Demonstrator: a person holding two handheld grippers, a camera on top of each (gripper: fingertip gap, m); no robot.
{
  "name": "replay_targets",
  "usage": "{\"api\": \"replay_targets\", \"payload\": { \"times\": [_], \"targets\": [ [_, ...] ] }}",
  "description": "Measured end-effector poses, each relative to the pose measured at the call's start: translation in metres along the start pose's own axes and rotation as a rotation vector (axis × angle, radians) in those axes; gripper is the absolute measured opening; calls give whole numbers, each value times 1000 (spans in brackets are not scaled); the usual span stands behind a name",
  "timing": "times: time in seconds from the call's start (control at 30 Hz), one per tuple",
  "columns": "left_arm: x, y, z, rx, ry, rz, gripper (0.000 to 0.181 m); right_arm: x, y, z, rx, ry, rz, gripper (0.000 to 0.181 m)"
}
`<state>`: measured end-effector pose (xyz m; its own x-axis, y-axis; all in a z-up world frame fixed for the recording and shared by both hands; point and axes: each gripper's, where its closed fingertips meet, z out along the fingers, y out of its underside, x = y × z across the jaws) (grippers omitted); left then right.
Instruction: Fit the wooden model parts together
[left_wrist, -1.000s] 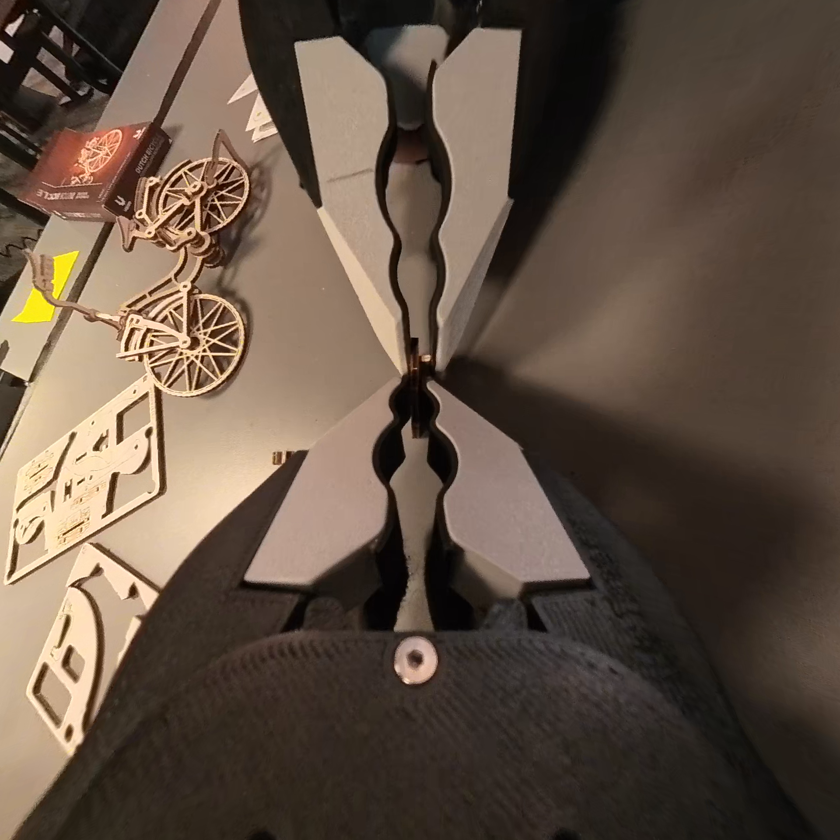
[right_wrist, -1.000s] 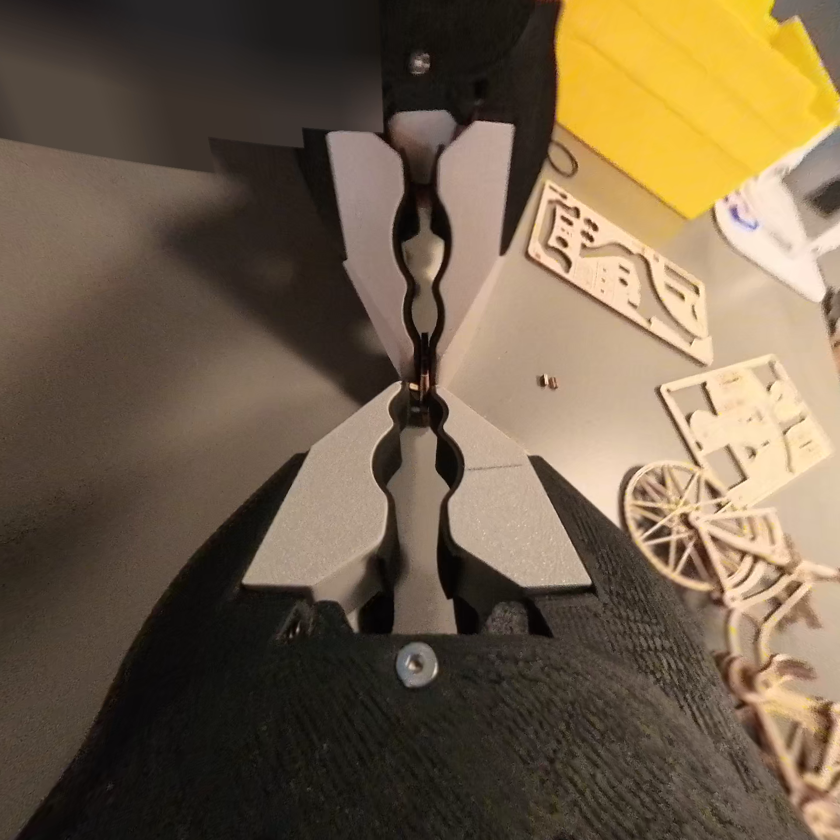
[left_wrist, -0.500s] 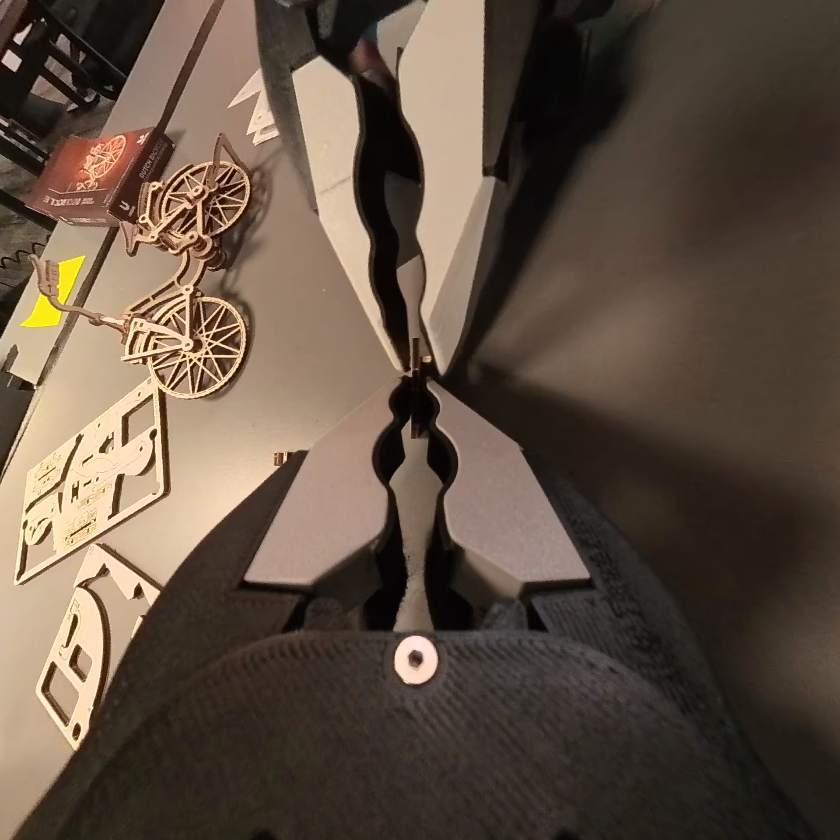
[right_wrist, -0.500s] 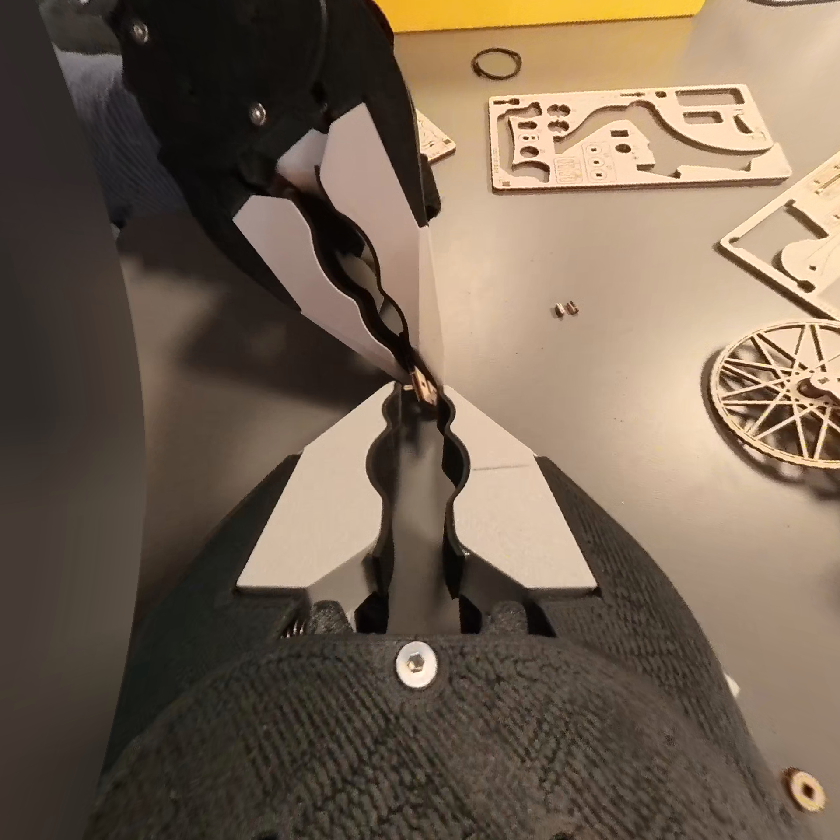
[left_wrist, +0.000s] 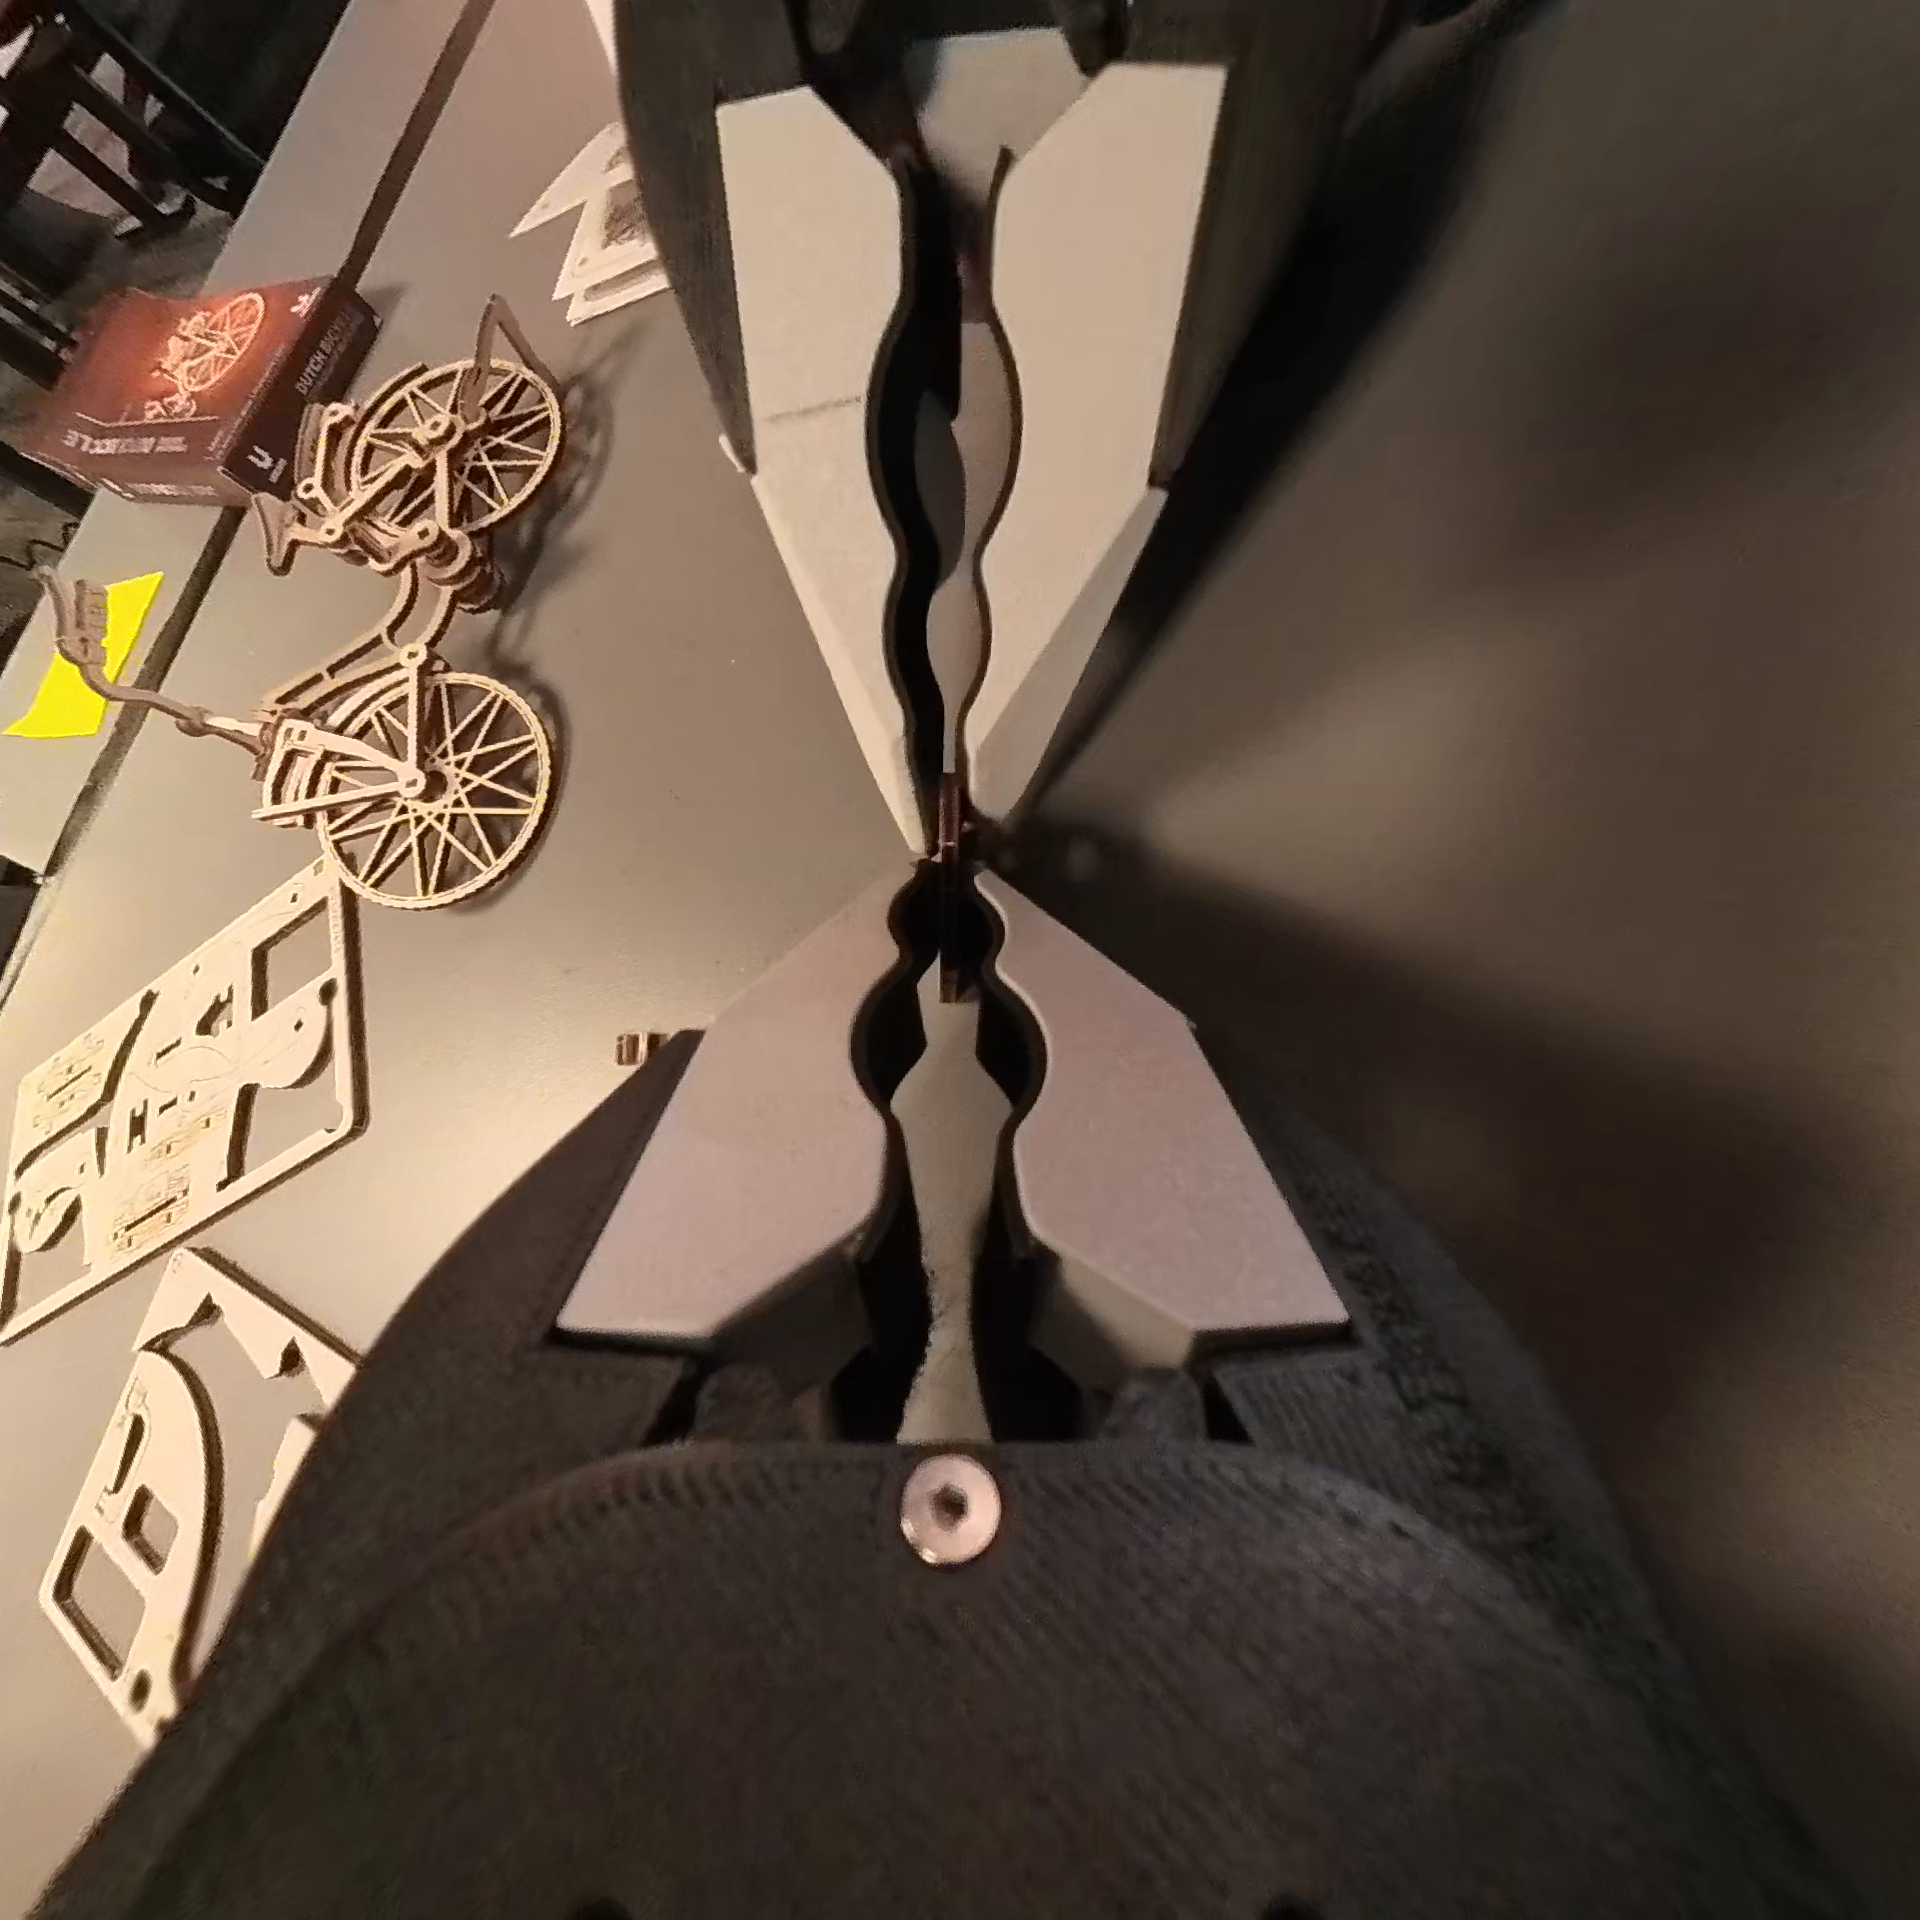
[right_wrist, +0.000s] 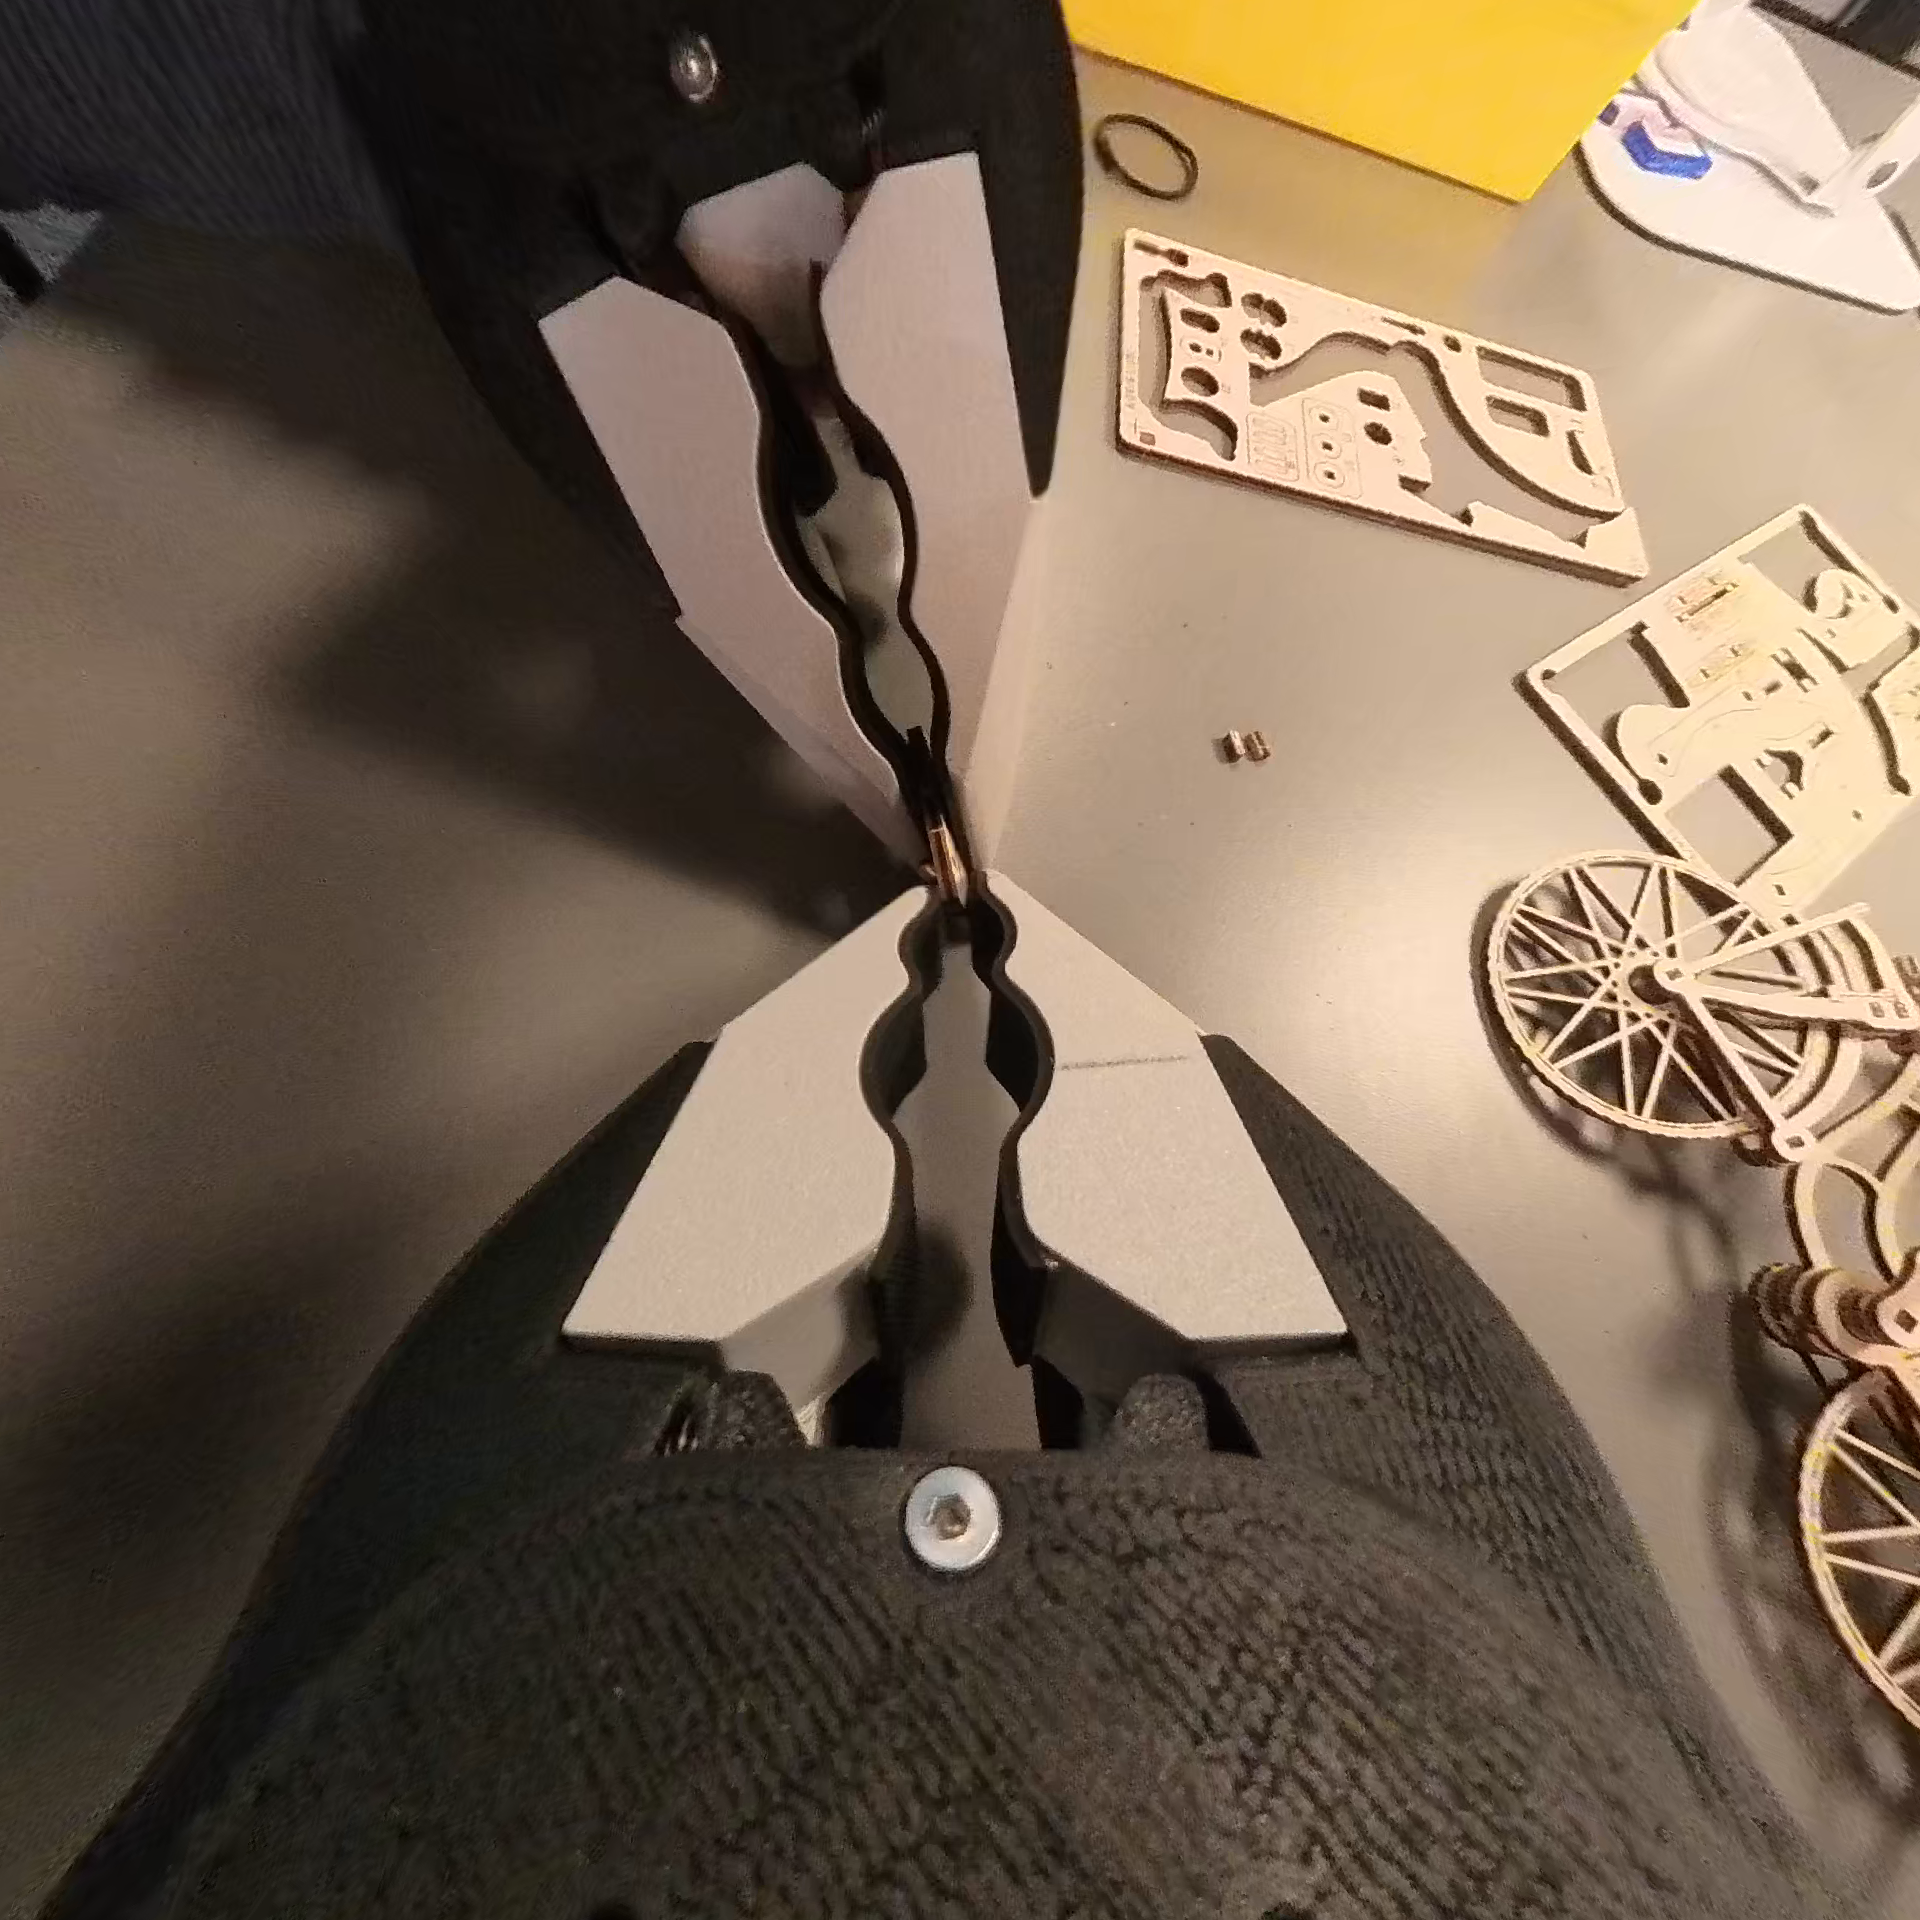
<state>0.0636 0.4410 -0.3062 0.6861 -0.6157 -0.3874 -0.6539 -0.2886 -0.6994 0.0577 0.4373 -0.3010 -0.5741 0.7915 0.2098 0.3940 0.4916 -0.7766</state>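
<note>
My left gripper (left_wrist: 948, 883) is shut on a thin wooden part (left_wrist: 948, 940), seen edge-on between its grey fingers. My right gripper (right_wrist: 951, 912) is shut on a small pale wooden part (right_wrist: 943, 864). The two grippers meet tip to tip above the grey table, and the two parts touch at the tips. The right gripper (left_wrist: 948, 805) comes in from the top of the left wrist view. The left gripper (right_wrist: 928, 831) comes in from the top of the right wrist view, slightly tilted. How the parts interlock is hidden by the fingers.
A built wooden bicycle (left_wrist: 416, 623) (right_wrist: 1662, 987) lies on the table beside cut-out wooden sheets (left_wrist: 177, 1122) (right_wrist: 1371, 416). A small loose peg (right_wrist: 1244, 745), a dark model box (left_wrist: 197, 395), a yellow box (right_wrist: 1351, 73) and a rubber band (right_wrist: 1148, 156) are nearby. Left and right tips are no more than a few centimetres apart.
The right gripper twisted to one side half a second ago and has swung back nearly in line with the left one. The tips stayed together, both still shut on their parts.
</note>
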Motion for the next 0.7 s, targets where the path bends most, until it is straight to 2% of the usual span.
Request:
{"api": "replay_targets", "payload": {
  "times": [0.2, 0.3, 0.4, 0.6, 0.7],
  "targets": [
    [1, 0, 0, 3, 5, 7, 1, -4, -2, -1, 16, -60, 34, 9],
    [-5, 1, 1, -12, -39, -7, 2, -1, -3, -3, 27, -42, 43, 21],
    [-12, 3, 1, -28, -91, -15, 2, 5, -7, -7, 66, 9, 42, 30],
    [-27, 6, -1, -56, -238, 14, 1, 19, -13, -17, 121, 184, -23, 31],
    [-45, -1, -14, 15, -364, -14, 1, 31, -9, -25, 121, 327, -110, 32]
  ]
}}
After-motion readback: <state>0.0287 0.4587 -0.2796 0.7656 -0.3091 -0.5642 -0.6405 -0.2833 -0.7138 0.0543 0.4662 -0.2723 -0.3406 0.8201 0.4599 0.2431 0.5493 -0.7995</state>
